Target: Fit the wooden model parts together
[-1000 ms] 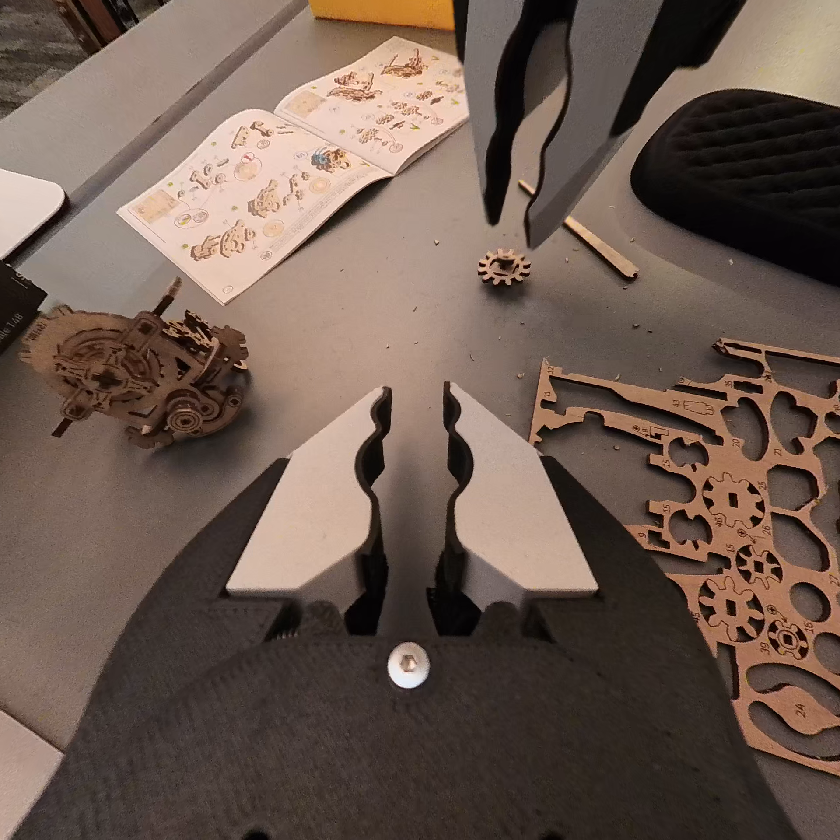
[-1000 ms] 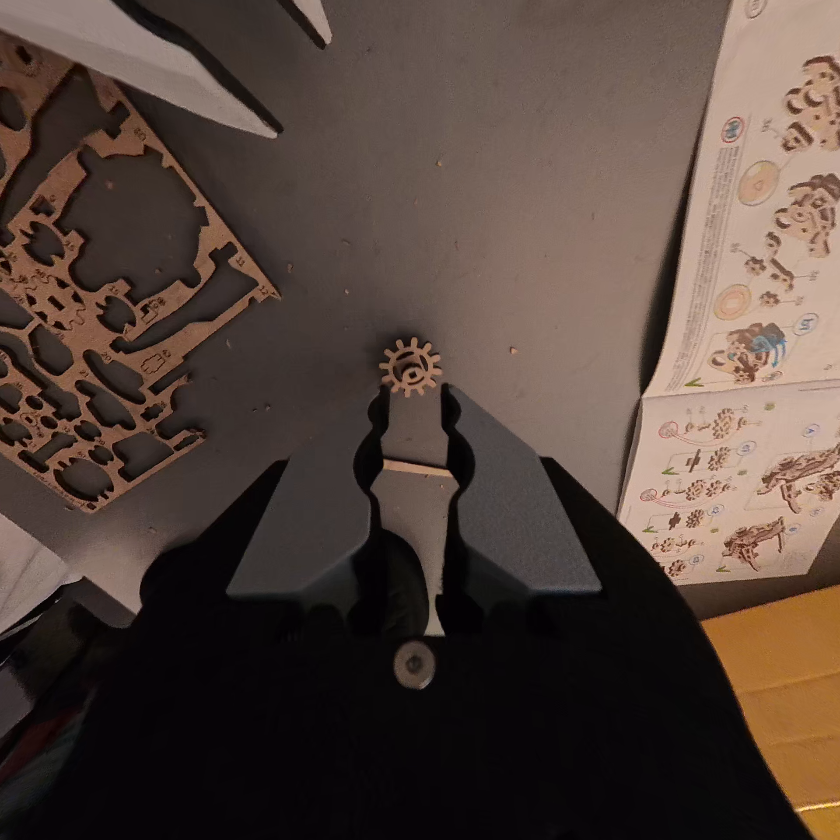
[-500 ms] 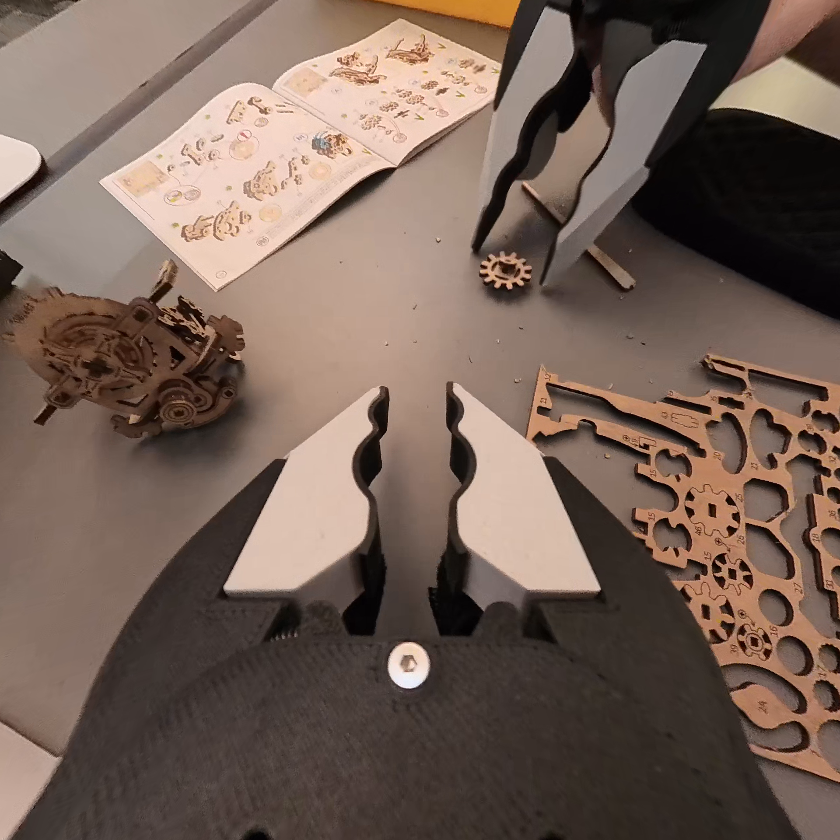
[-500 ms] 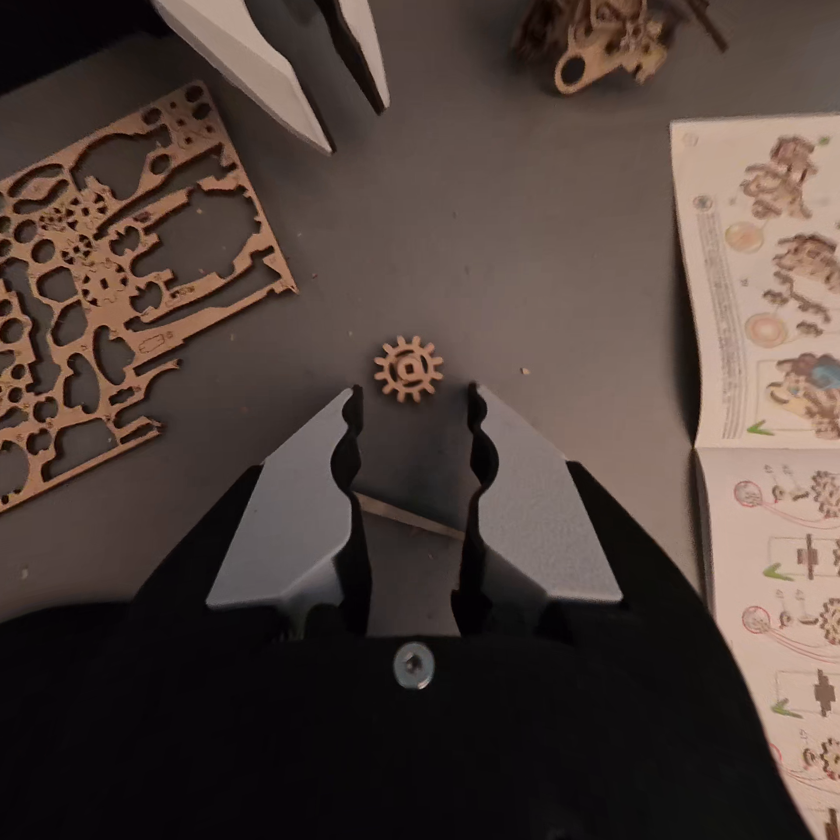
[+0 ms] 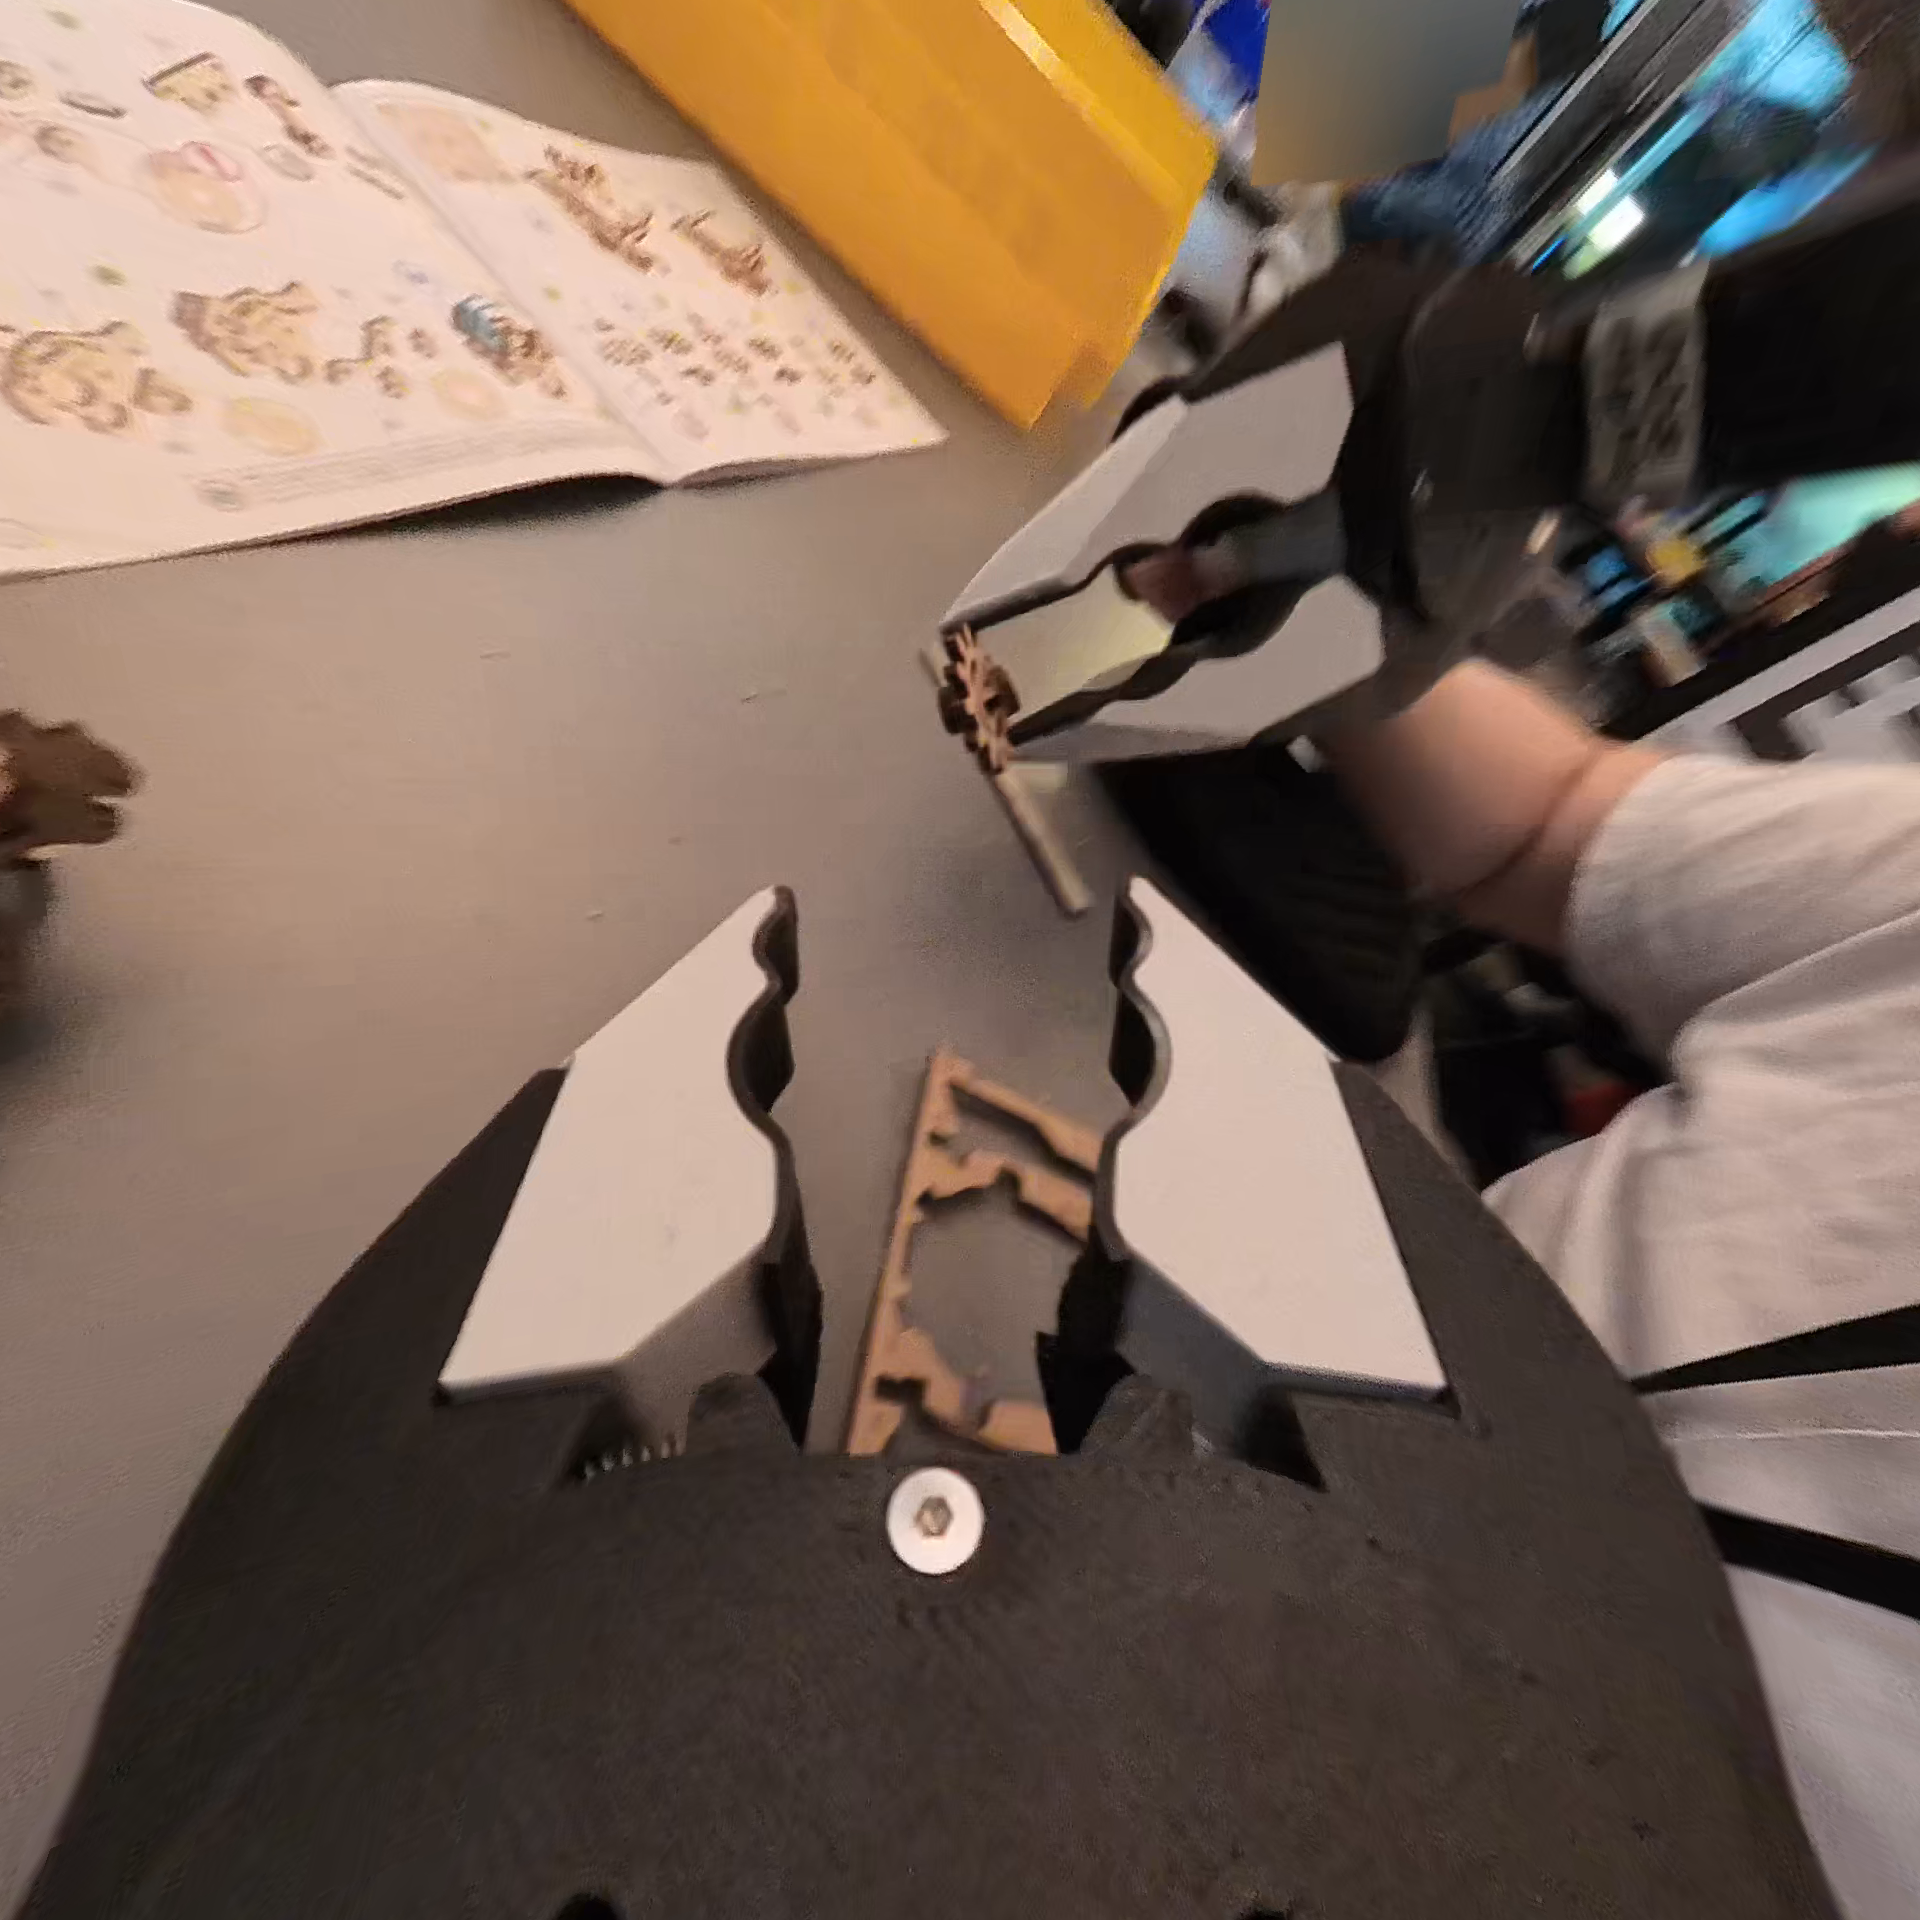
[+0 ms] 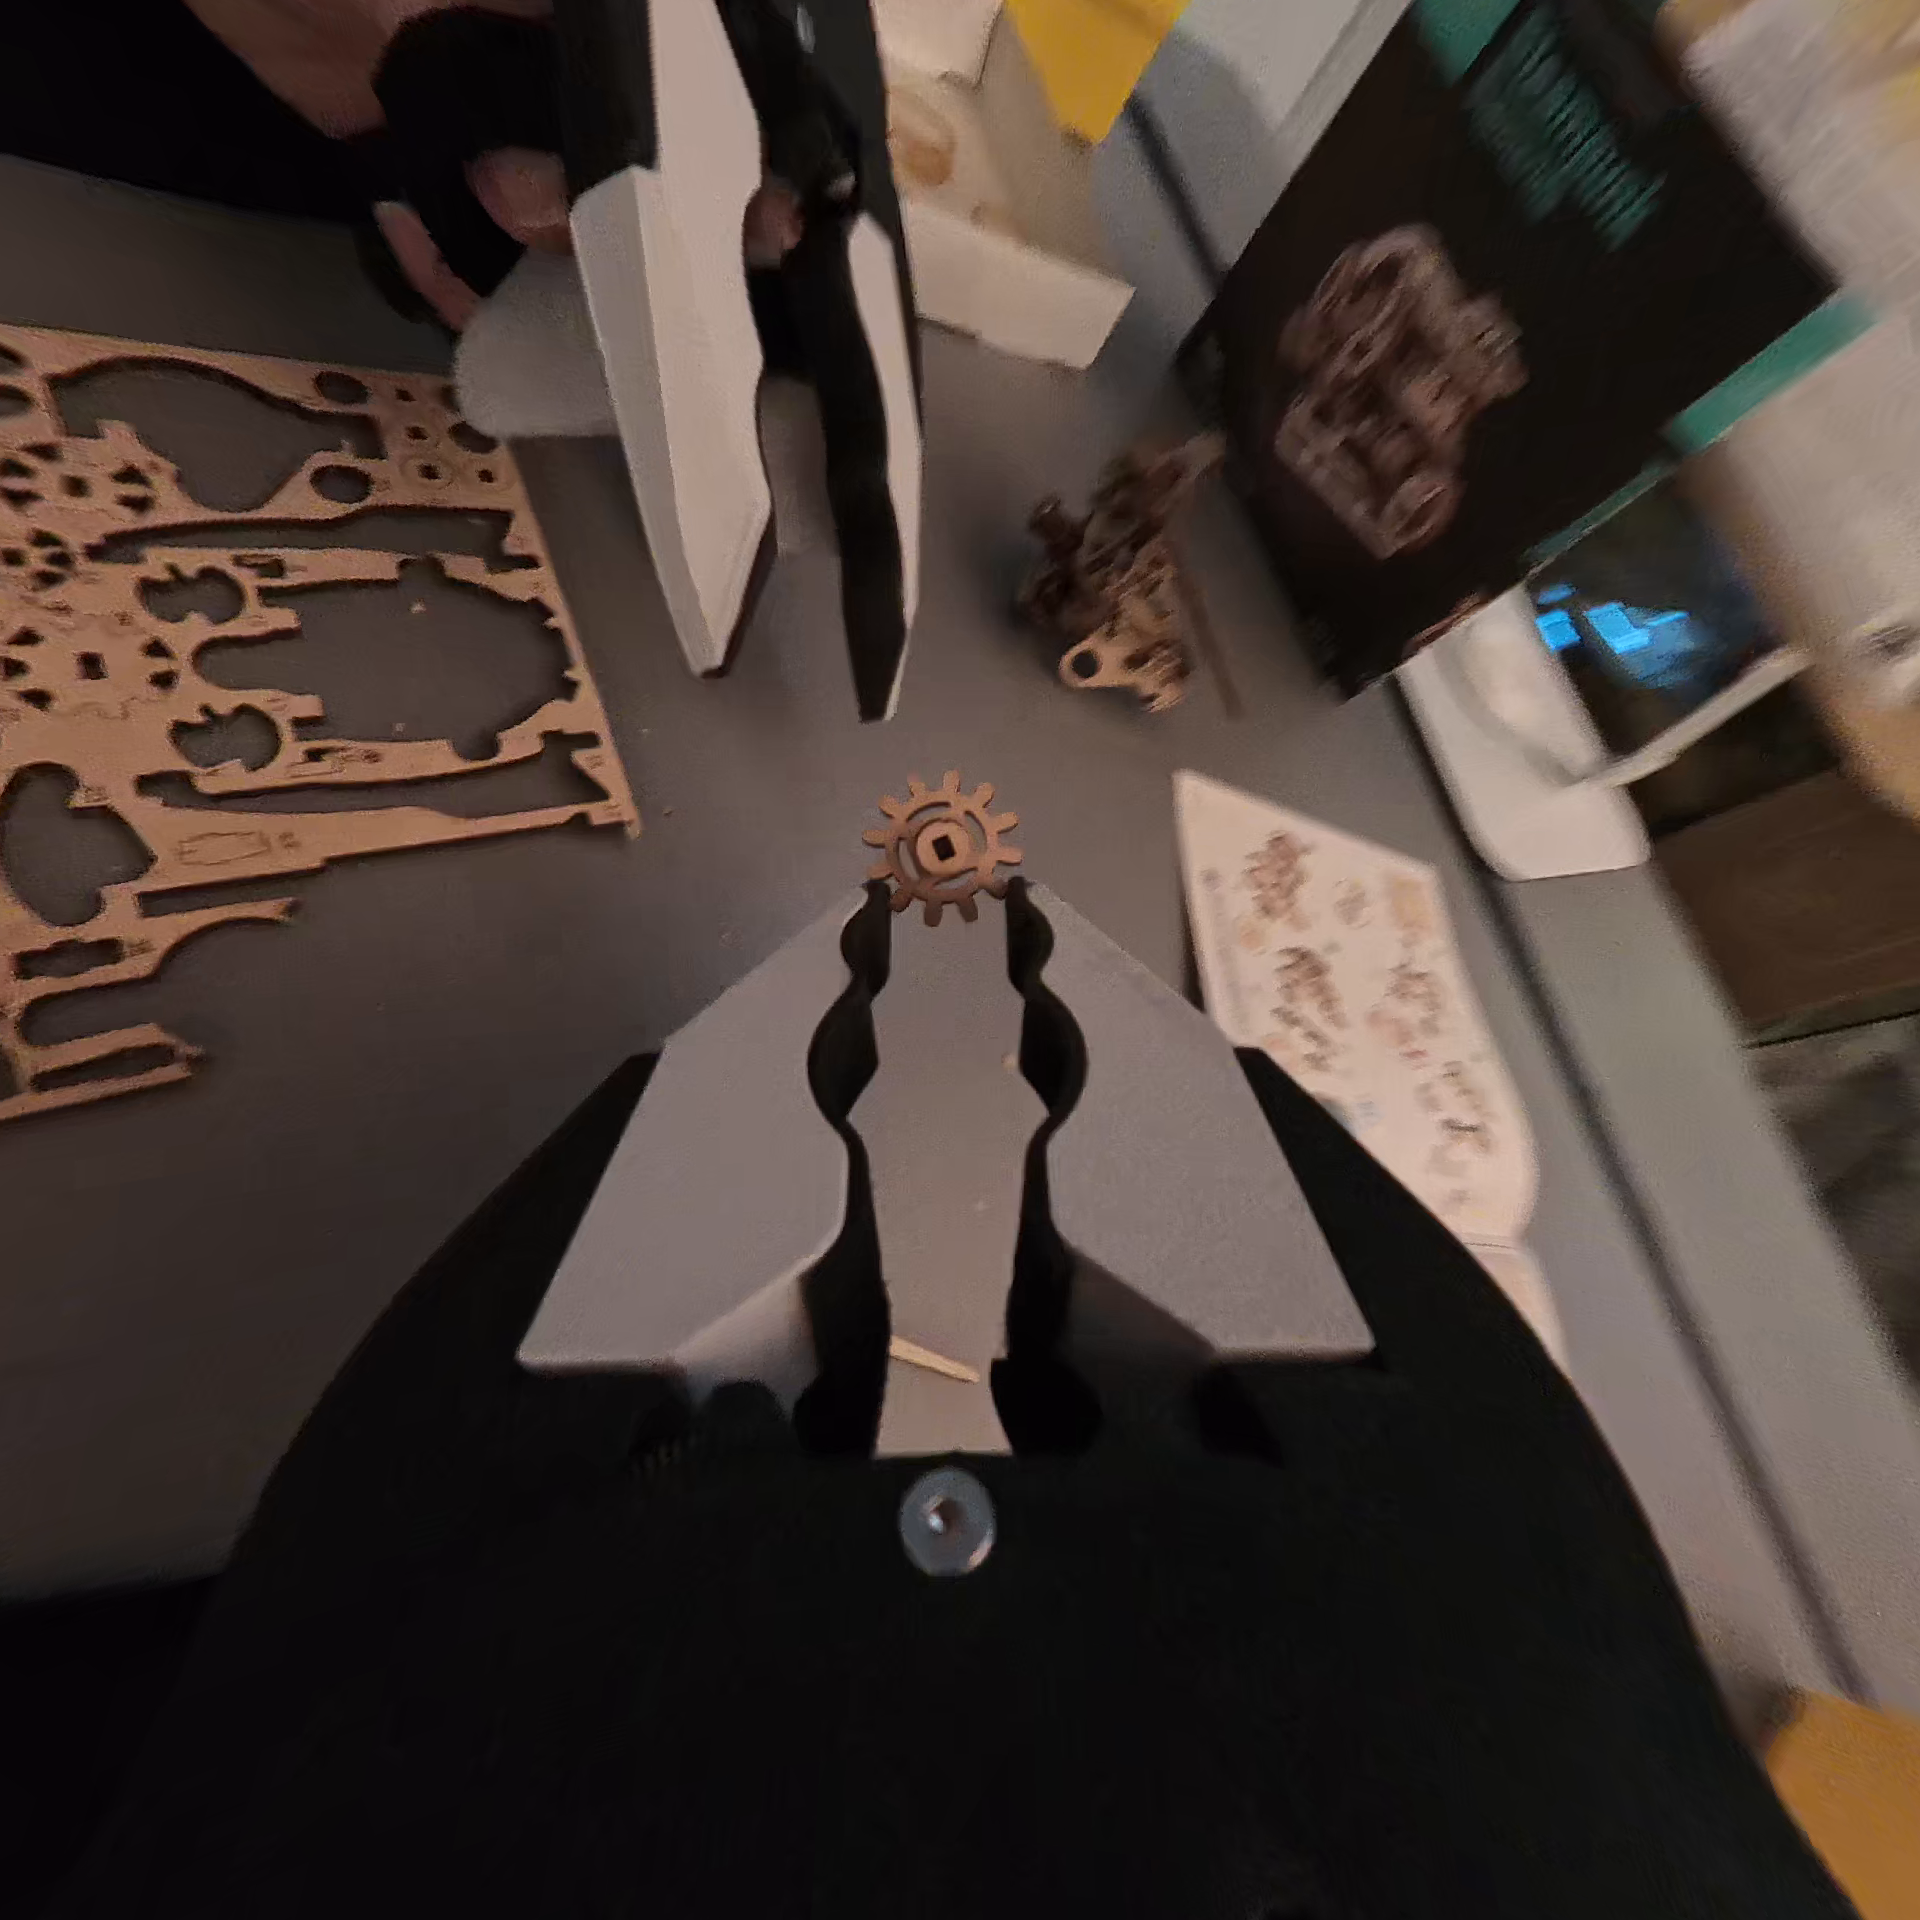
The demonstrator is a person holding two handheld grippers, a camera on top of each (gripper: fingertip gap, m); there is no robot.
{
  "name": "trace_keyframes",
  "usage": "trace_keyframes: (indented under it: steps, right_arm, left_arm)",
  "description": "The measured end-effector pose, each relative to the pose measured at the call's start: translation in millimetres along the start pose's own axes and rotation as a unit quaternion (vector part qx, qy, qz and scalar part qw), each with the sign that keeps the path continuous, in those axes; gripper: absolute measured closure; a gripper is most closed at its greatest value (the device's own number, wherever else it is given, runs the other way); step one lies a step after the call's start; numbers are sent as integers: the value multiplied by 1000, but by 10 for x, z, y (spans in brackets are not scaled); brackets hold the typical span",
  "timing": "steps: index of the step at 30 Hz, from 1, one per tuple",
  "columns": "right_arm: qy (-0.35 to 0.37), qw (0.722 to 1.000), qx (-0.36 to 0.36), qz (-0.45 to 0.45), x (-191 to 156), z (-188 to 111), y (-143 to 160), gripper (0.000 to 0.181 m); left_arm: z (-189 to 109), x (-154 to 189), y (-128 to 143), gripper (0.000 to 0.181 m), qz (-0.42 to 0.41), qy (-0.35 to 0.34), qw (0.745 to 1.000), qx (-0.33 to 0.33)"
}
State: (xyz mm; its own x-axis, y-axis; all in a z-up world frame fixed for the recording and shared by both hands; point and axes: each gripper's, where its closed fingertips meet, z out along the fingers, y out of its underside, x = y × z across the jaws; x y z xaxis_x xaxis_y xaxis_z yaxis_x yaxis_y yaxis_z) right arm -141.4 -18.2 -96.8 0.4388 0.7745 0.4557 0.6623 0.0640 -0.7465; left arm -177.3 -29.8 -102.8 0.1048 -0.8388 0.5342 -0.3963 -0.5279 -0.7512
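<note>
My right gripper (image 6: 943, 896) is shut on a small wooden gear (image 6: 942, 847), pinched by its edge at the fingertips and lifted off the grey table (image 6: 364, 1195). In the left wrist view that gripper (image 5: 971, 694) holds the gear (image 5: 975, 698) up at the right. My left gripper (image 5: 951, 920) is open and empty, low over the table; it shows in the right wrist view (image 6: 800, 691) just beyond the gear. A part-built wooden model (image 6: 1127, 582) stands behind it. A thin wooden stick (image 5: 1042, 844) lies below the gear.
A punched-out wooden parts sheet (image 6: 260, 707) lies at the left, its corner under my left gripper (image 5: 966, 1257). An open instruction booklet (image 5: 343, 312), a yellow box (image 5: 935, 187), a black cushion (image 5: 1278, 935) and the dark kit box (image 6: 1475, 416) surround the work area. There is about 5 cm between the tips of the two grippers. About 9 cm separates my right fingertips from the thin wooden stick (image 5: 1042, 844).
My right gripper closed on the gear and lifted it off the table, tilting up. My left gripper opened wider and swung right toward the gear.
</note>
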Motion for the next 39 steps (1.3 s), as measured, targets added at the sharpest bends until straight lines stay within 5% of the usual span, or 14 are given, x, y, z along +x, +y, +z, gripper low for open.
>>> trace_keyframes:
  steps: [4, 14, 20, 39]
  right_arm:
    - [72, 995, 16, -72, 23, -106, -209, 160]
    - [108, 987, 10, -118, 1, -171, -265, 161]
    - [128, 982, 2, -142, 11, -198, -272, 160]
    - [171, 966, 96, -166, 21, -375, -504, 160]
  left_arm:
    - [56, 216, -186, 118, -61, 58, 995, 54]
    - [169, 297, -337, 133, -36, 31, 994, 97]
    - [271, 317, -366, 168, -36, 37, 995, 86]
    - [143, 552, -483, 168, 47, 82, 985, 142]
